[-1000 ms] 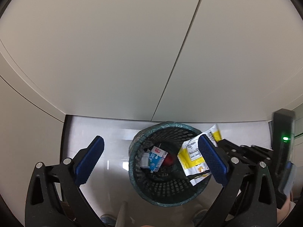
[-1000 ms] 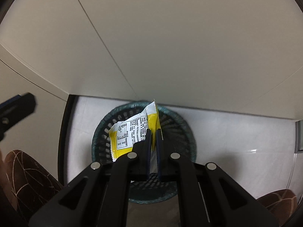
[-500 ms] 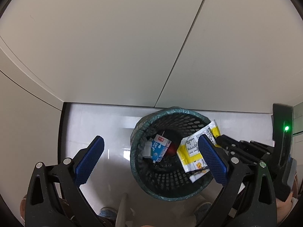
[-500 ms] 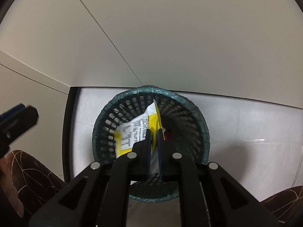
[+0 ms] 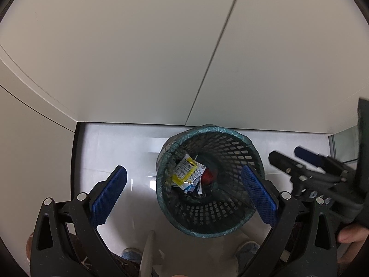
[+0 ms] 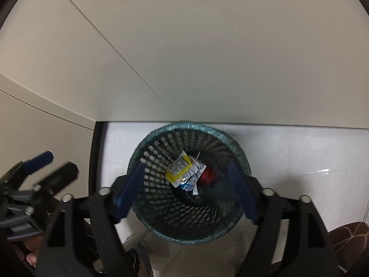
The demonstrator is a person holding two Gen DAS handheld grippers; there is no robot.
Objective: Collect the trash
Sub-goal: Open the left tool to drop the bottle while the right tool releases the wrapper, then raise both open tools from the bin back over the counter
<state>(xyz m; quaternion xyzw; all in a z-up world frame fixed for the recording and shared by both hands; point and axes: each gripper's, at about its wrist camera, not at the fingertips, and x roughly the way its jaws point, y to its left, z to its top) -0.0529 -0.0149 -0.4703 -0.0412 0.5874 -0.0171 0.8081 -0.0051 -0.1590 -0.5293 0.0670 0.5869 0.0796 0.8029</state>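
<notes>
A dark mesh waste basket [image 5: 230, 221] [image 6: 161, 219] with a teal liner stands on the white floor against the wall. Inside it lies a yellow and white wrapper [image 5: 184, 172] [image 6: 178, 169] on a blue and white carton [image 5: 191, 185] [image 6: 192, 180], next to something red [image 5: 207, 176] [image 6: 206, 176]. My left gripper [image 5: 183, 194] is open and empty above the basket. My right gripper [image 6: 184, 190] is open and empty over the basket's mouth; it also shows in the left wrist view [image 5: 293, 157].
Beige wall panels [image 5: 161, 57] rise just behind the basket. A dark vertical edge [image 5: 74, 161] borders the floor on the left. Shoes [image 5: 131, 254] and a grey pole [image 5: 146, 254] are below the basket. Patterned brown cloth [image 6: 346, 240] is at lower right.
My right gripper has opened and let go of the yellow wrapper, which has dropped into the basket onto the carton. The right gripper has pulled back a little.
</notes>
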